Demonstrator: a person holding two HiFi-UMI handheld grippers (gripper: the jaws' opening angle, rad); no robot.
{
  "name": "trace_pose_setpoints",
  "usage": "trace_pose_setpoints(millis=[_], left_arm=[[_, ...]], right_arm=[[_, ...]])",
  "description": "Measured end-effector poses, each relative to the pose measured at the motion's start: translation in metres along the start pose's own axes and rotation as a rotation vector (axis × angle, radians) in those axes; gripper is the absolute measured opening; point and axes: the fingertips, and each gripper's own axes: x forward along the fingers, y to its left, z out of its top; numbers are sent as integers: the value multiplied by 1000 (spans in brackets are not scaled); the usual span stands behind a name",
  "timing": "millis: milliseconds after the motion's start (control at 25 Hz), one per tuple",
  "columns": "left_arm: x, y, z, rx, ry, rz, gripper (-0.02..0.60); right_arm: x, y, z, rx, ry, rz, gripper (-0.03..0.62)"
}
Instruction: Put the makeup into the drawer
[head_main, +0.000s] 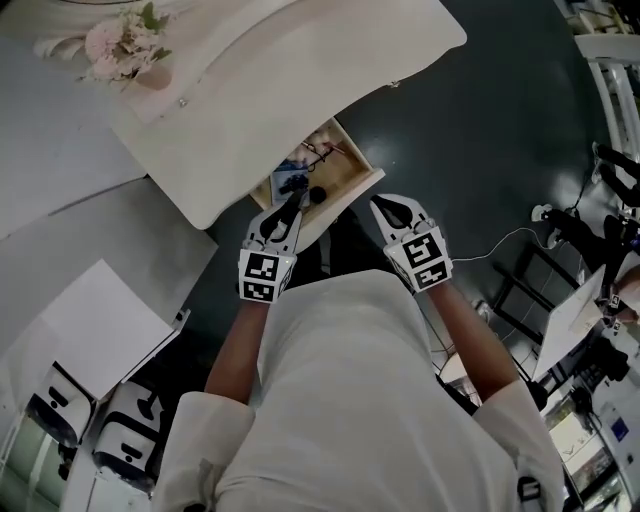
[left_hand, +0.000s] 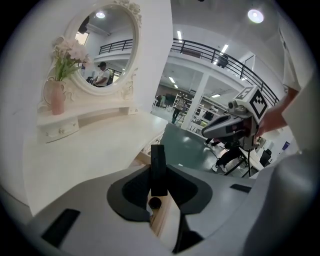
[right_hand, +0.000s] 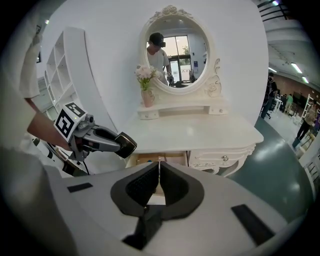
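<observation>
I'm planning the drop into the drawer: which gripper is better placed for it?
Left. The left gripper grips a black makeup stick at the open drawer; the right gripper is shut and empty.

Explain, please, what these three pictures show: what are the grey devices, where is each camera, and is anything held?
A person holds a gripper in each hand. One camera sits on the head, looking down; one rides on each gripper. The left gripper is shut on a black tube over the open drawer of a white table. The right gripper is shut and empty. On the table stand a mirror and a vase of flowers.
</observation>
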Motion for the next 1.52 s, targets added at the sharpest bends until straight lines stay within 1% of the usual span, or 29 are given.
trace_pose_setpoints(millis=[200, 360, 520, 840, 1040, 1200, 1320, 1520], left_arm=[[19, -1, -10, -20, 37, 7, 100], [36, 5, -26, -28, 79, 25, 100], [56, 9, -42, -30, 131, 29, 100], [102, 21, -73, -55, 215, 44, 100], [127, 20, -83, -68, 248, 33, 100], [149, 28, -95, -79, 299, 40, 100], [164, 27, -106, -88, 325, 25, 100], [179, 27, -112, -76, 351, 30, 100]], right_arm=[[16, -10, -8, -14, 29, 41, 29], [30, -16, -10, -21, 47, 77, 31], [39, -13, -12, -3, 77, 124, 29], [59, -25, -26, -42, 115, 181, 29], [70, -35, -28, -50, 130, 203, 29], [83, -42, -27, -57, 139, 219, 29], [89, -48, -28, -60, 146, 227, 29], [94, -59, -34, -53, 160, 227, 29]])
